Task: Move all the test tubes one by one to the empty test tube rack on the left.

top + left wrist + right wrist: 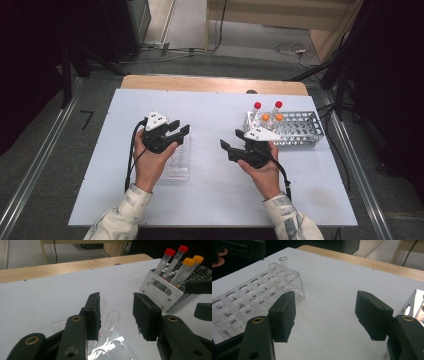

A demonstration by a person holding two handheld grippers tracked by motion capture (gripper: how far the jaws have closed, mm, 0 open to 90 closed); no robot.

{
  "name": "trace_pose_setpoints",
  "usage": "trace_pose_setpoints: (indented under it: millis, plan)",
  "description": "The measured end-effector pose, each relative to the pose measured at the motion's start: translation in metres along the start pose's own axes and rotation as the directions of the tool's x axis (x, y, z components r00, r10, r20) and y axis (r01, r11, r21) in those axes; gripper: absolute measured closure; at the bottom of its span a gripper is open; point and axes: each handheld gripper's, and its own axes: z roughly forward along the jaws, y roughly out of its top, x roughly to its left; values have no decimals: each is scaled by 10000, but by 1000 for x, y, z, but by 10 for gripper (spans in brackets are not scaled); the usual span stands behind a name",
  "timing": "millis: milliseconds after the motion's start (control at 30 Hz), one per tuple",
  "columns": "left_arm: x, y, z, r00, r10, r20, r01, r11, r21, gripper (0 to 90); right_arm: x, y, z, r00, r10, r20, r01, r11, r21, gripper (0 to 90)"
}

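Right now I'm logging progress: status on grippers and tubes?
Left gripper open above clear rack, nothing held. Right gripper open, empty. Four capped tubes in metal rack.

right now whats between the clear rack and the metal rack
In the high view, only the right tool over bare white tabletop lies between the clear rack and the metal rack.

Wide bare white table surface [215, 165] lies between the clear plastic tube rack [180, 160] toward the left edge and the perforated metal rack [300, 129] near the far right corner. Red- and orange-capped tubes [266, 114] stand upright in the metal rack's left end, blocking low passage there.
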Motion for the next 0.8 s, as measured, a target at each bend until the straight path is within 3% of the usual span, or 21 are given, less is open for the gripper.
trace_pose_setpoints:
  millis: [133, 267, 567, 800]
  plan:
    - [4, 1, -2, 9997, -262, 29, 262, 9996, -116, 389, -9, -3, -10, 9998, 57, 183, -55, 10000, -81, 303]
    - [8, 1, -4, 9988, -486, 48, 487, 9986, -190, 290, -20, -6, -21, 9987, 192, 477, -185, 9997, -147, 267]
    - [9, 0, -6, 9985, -544, -93, 543, 9985, -74, 214, -48, -9, -40, 9894, 704, 1273, -653, 9969, -444, 232]
    - [10, -1, -6, 9982, -587, -101, 586, 9983, -70, 214, -66, -12, -37, 9745, 1037, 1991, -967, 9943, -444, 276]
